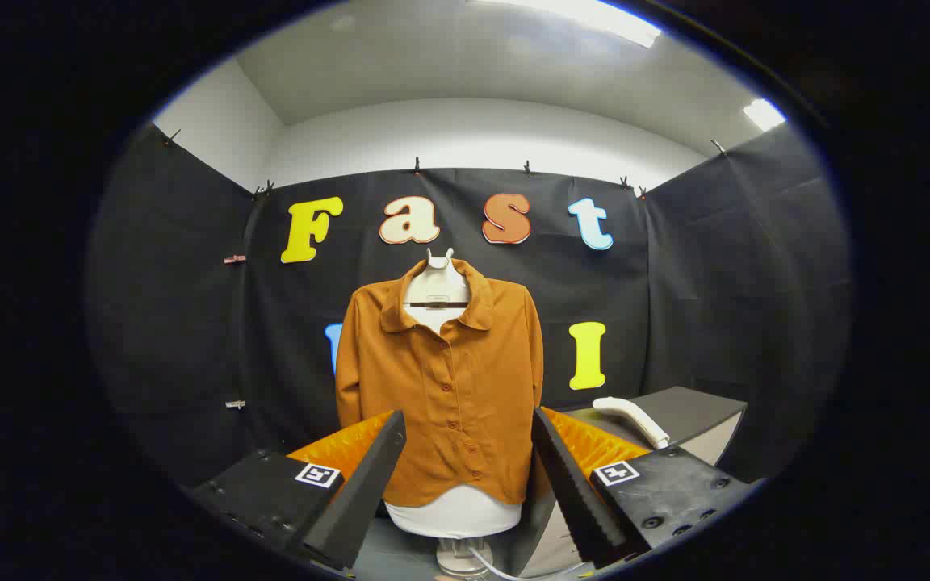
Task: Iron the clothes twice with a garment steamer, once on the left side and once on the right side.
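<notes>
A: Where do things stand?

B: The gripper (pixel 465 484) is spread wide and holds nothing. Beyond its fingers, and framed between them, the orange shirt (pixel 441 387) hangs buttoned on a white dress form (pixel 453 512), far from the tool and square to it.

A: And the steamer?

B: The garment steamer (pixel 633 418) lies on its side on a dark table (pixel 695 403) to the right of the shirt, just past the right finger. It looks untouched, so I'd judge neither pass has begun.

A: What could go wrong from here?

B: Mostly the pick-up. The steamer's handle is smooth and rounded (and lying flat), so a pinch taken off-centre could let it roll or twist between the fingers. A white hose or cord (pixel 497 565) runs near the base of the form; if it belongs to the steamer, which I cannot tell, it could snag on the table edge or tug the form as the head swings across.

A: Anything on the shirt itself?

B: Pressing too hard could rock the stand or drag the cloth sideways off the form's shoulders.
</notes>
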The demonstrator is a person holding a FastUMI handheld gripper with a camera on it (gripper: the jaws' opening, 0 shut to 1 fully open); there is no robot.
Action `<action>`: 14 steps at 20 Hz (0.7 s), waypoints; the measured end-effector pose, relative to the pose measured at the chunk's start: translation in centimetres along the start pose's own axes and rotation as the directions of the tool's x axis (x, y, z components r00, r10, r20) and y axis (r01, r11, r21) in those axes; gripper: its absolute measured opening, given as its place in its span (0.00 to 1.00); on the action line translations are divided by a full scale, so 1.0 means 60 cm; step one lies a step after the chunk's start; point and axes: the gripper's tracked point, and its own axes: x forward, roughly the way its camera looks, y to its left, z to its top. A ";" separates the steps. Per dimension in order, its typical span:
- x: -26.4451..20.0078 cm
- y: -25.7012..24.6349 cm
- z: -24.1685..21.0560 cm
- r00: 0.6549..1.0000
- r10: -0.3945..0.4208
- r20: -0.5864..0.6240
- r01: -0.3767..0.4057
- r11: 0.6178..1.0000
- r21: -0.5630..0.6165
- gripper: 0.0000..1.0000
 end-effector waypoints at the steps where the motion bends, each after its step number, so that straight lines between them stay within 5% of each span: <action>1: -0.001 -0.001 0.001 1.000 -0.001 -0.002 0.001 1.000 0.001 0.98; 14: 0.005 0.004 -0.005 1.000 0.021 -0.014 -0.021 1.000 -0.001 0.98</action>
